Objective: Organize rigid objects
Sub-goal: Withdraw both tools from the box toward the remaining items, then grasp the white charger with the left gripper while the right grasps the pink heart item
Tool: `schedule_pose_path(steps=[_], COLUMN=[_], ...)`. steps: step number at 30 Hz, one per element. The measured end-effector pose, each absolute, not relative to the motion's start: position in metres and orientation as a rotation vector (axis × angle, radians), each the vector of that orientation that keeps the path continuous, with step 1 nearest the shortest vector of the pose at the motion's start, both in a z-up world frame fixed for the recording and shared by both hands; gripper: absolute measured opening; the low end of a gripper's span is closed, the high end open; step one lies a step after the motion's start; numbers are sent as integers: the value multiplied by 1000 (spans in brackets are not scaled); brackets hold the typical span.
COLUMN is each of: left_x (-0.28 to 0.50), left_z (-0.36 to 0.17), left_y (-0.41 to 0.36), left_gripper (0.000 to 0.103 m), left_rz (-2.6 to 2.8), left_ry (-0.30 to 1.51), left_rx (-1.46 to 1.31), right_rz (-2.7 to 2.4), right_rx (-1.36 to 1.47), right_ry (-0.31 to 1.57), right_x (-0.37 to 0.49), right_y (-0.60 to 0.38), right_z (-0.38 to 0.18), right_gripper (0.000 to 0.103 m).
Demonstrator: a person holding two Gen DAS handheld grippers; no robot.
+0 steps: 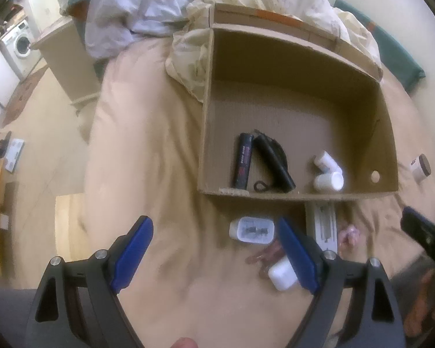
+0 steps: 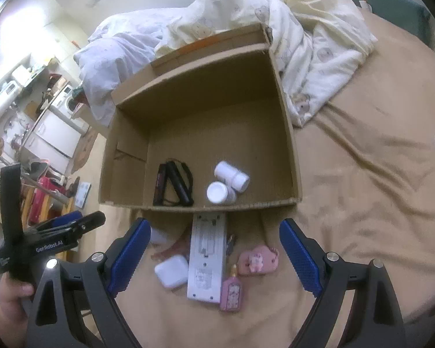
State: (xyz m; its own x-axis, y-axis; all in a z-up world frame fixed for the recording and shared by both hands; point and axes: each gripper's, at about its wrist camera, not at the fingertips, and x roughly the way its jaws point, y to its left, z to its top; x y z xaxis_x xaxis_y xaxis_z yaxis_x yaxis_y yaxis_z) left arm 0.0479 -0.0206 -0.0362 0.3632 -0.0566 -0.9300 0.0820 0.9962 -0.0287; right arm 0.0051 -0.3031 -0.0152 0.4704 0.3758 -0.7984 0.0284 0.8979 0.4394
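An open cardboard box (image 1: pixel 298 194) (image 2: pixel 287 121) lies on the bed. Inside lie a black tube (image 1: pixel 242 161) (image 2: pixel 159 185), a black flashlight (image 1: pixel 274 162) (image 2: pixel 178 185) and two white bottles (image 1: pixel 329 171) (image 2: pixel 232 175). In front of the box lie a white charger (image 1: pixel 252 230), a white earbud case (image 1: pixel 282 275) (image 2: pixel 171 271), a white remote (image 2: pixel 207 261) (image 1: pixel 326 226), a pink perfume bottle (image 2: pixel 232 291) and a pink case (image 2: pixel 258 259). My left gripper (image 1: pixel 214 252) is open above the bedsheet, left of the charger. My right gripper (image 2: pixel 214 256) is open around the remote and small items.
A crumpled duvet (image 2: pixel 304 43) lies behind the box. A brown-lidded jar (image 1: pixel 420 168) stands on the sheet right of the box. The bed's left edge drops to the floor (image 1: pixel 43 145). The left gripper (image 2: pixel 43 240) shows at the left of the right wrist view.
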Motion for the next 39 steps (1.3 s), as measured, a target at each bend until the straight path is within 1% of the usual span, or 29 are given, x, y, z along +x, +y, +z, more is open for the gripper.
schedule_pose_path(steps=[8, 12, 21, 22, 23, 24, 25, 27, 28, 29, 31, 33, 34, 35, 36, 37, 39], left_x=[55, 56, 63, 65, 66, 68, 70, 73, 74, 75, 75, 76, 76, 75, 74, 72, 70], left_z=[-64, -81, -103, -108, -111, -115, -119, -124, -127, -131, -137, -136, -135, -132, -131, -129, -128], left_y=[-17, -27, -62, -66, -69, -70, -72, -74, -75, -76, -74, -73, -72, -72, -71, -72, -72], left_gripper=[86, 85, 85, 84, 80, 68, 61, 58, 50, 44, 39, 39, 39, 39, 39, 39, 39], left_rz=[-100, -121, -182, -183, -180, -175, -164, -176, -182, -179, -162, -162, -155, -143, -132, -118, -114], left_ry=[1299, 1354, 1393, 1408, 1418, 1424, 1430, 1439, 1445, 1454, 1465, 1466, 1465, 1458, 1452, 1442, 1440], left_rx=[-33, 1, 74, 80, 85, 91, 100, 97, 97, 104, 125, 114, 110, 115, 127, 144, 142], right_rz=[168, 160, 171, 172, 173, 172, 170, 168, 166, 160, 136, 111, 94, 83, 73, 70, 68], right_rx=[446, 476, 499, 501, 503, 503, 503, 525, 541, 549, 559, 566, 557, 554, 552, 548, 519], right_ry=[1097, 1134, 1160, 1165, 1171, 1180, 1190, 1213, 1226, 1239, 1278, 1323, 1353, 1380, 1412, 1443, 1476], right_x=[6, 13, 21, 21, 21, 21, 21, 21, 21, 21, 22, 23, 23, 22, 22, 23, 25], right_y=[-306, -306, -303, -303, -303, -303, -304, -307, -308, -310, -313, -316, -317, -317, -318, -317, -311], right_z=[-27, -38, -46, -47, -49, -50, -51, -56, -59, -62, -71, -82, -88, -94, -101, -108, -116], right_gripper=[96, 96, 96, 96, 96, 96, 96, 96, 96, 96, 96, 96, 92, 82, 77, 70, 68])
